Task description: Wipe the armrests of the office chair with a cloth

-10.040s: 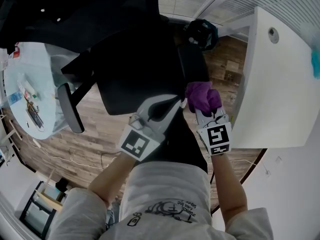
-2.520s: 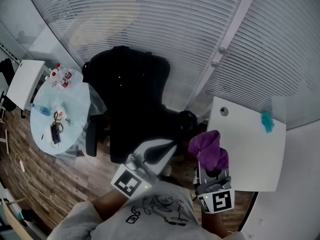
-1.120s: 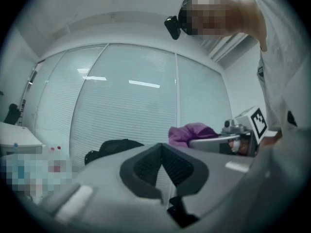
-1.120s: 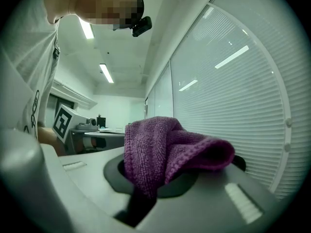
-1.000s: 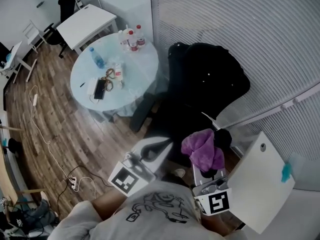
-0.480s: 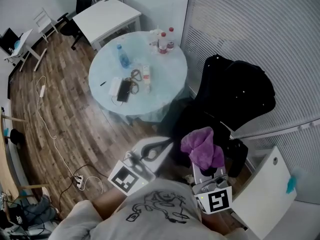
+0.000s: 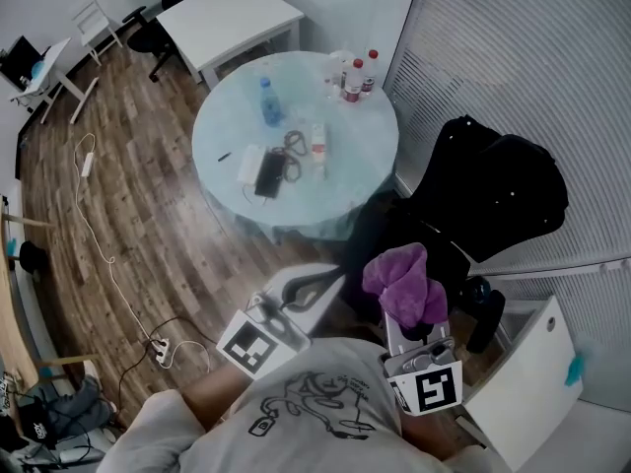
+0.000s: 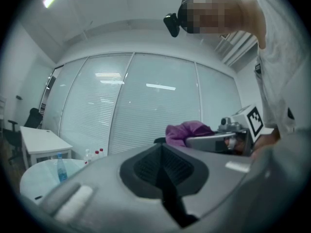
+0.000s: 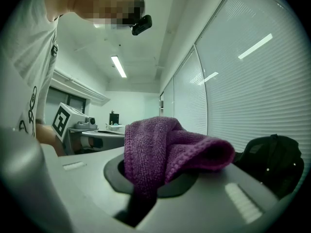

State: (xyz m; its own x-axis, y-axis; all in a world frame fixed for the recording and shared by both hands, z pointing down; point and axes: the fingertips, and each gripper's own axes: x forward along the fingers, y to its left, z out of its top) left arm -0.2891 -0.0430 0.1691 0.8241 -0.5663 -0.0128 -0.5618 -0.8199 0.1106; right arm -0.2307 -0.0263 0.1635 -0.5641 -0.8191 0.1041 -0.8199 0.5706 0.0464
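Observation:
The purple cloth (image 7: 404,284) bunches out of my right gripper (image 7: 412,321), which is shut on it and held close to my chest. In the right gripper view the cloth (image 9: 163,147) drapes over the jaws and hides their tips. My left gripper (image 7: 325,279) is shut with nothing in it, level with the right one; its jaws (image 8: 163,164) meet in a closed seam. The black office chair (image 7: 493,200) stands ahead and to the right, by the blinds, apart from both grippers. One dark armrest (image 7: 486,315) shows just right of the cloth. The chair (image 9: 272,164) also shows in the right gripper view.
A round glass table (image 7: 296,141) with bottles, a phone and small items stands ahead on the left. A white desk (image 7: 232,18) lies beyond it. A white table (image 7: 523,382) is at my right side. Cables (image 7: 108,264) trail over the wooden floor.
The head view has swung left: the round table has come further into the frame and the chair has shifted right. Both grippers stay near my body, with the cloth still gripped.

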